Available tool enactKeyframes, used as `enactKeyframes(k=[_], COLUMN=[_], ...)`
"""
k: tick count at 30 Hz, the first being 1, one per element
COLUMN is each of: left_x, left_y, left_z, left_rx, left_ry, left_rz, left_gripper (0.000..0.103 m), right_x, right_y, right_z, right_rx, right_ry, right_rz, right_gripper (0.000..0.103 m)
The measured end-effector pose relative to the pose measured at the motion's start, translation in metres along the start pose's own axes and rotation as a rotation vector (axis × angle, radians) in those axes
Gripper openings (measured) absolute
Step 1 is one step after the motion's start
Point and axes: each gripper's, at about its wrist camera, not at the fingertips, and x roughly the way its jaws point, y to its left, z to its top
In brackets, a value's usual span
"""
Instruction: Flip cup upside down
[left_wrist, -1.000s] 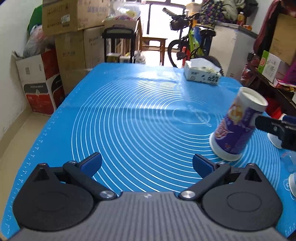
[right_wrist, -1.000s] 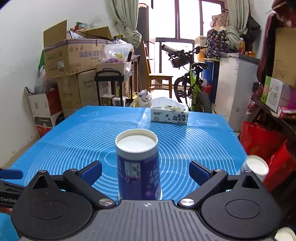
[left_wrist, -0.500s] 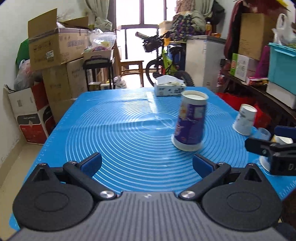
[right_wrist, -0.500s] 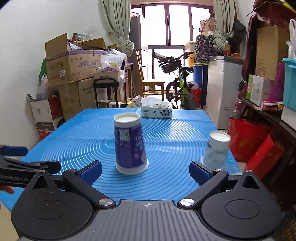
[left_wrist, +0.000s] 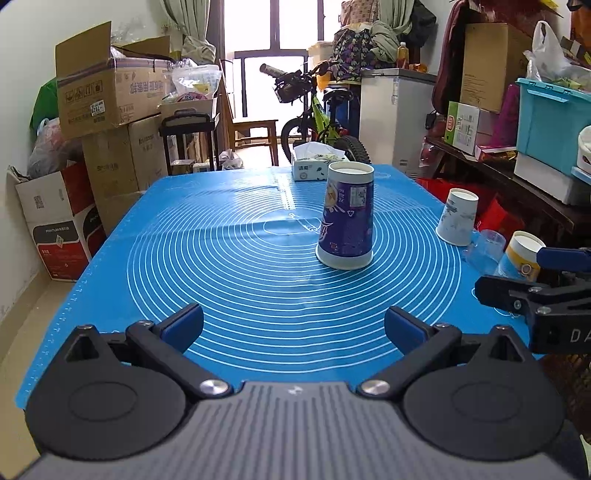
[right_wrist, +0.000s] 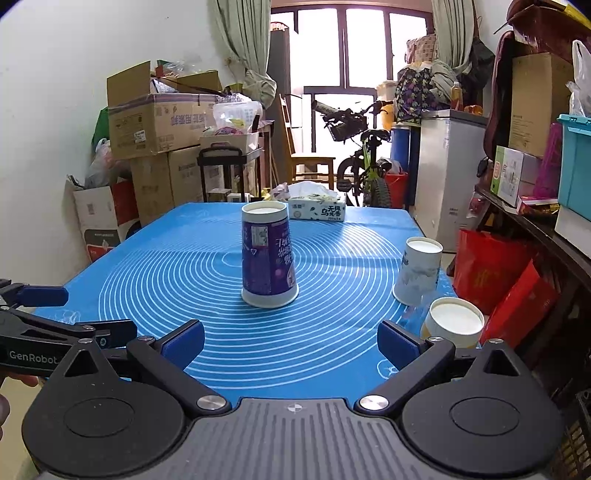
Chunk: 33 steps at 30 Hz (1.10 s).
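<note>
A purple paper cup (left_wrist: 346, 216) stands upside down, rim on the blue mat (left_wrist: 221, 258), near the table's middle; it also shows in the right wrist view (right_wrist: 267, 254). My left gripper (left_wrist: 293, 325) is open and empty, well short of the cup. My right gripper (right_wrist: 291, 341) is open and empty, back from the cup near the front edge. Each gripper shows at the edge of the other's view.
A white cup (right_wrist: 419, 271), a yellow cup (right_wrist: 453, 323) and a clear plastic cup (left_wrist: 485, 247) stand upside down at the mat's right edge. A tissue box (right_wrist: 317, 208) sits at the far edge. Boxes, a bicycle and shelves surround the table.
Both grippers have pulled back from the purple cup, which stays upside down on the mat. The right gripper was close around it a second ago and is now apart from it.
</note>
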Motion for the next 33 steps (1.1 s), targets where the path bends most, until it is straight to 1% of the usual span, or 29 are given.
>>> enactKeyframes(k=[10,33], left_x=[-0.0047,-0.004], left_y=[-0.0024,-0.0002], left_z=[-0.004,-0.0055], left_rx=[0.013,0.01], left_ry=[0.006,0.02], left_rz=[0.004,0.01], left_gripper=[0.102,0.102], right_x=[-0.0082,-0.0063], right_y=[0.002,0.0024], right_z=[-0.0056,-0.0065], right_rx=[0.0,-0.004], right_ry=[0.011,0.024], right_rz=[0.01,0.012], right_gripper=[0.101,0.101])
